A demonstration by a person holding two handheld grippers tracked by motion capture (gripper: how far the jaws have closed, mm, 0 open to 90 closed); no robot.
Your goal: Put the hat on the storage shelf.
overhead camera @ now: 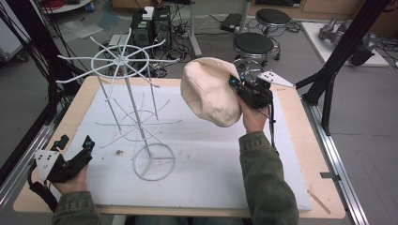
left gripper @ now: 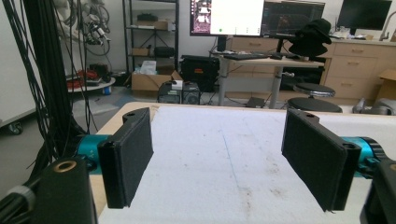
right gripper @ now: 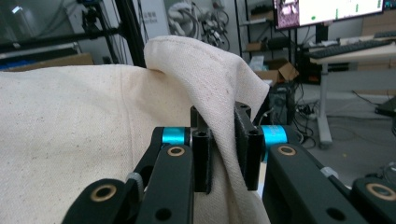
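- While the cream-coloured fabric hat [overhead camera: 210, 91] hangs in the air at the upper centre of the high view, the right gripper [overhead camera: 236, 84] has it pinched by the edge, well clear of the white padded table [overhead camera: 211, 159]. Picking the hat up looks done.
- At the left of the same view stands the white wire rack with spoked rings on a tall post [overhead camera: 126, 63], its top ring bare; judging by that, hanging the hat on it is the part left, and the hat is near the rack's right side but not touching it.
- At the lower left of the high view, the left gripper [overhead camera: 75, 143] rests low over the table, apart from the rack's round foot.
- Seen from the left gripper view, the two black fingers [left gripper: 128, 156] stand wide apart with nothing between them, only bare table ahead.
- Seen from the right gripper view, the fingers [right gripper: 201, 154] are closed nearly together on a fold of the hat [right gripper: 84, 130], which drapes across the left and centre of the frame; the grip looks firm.
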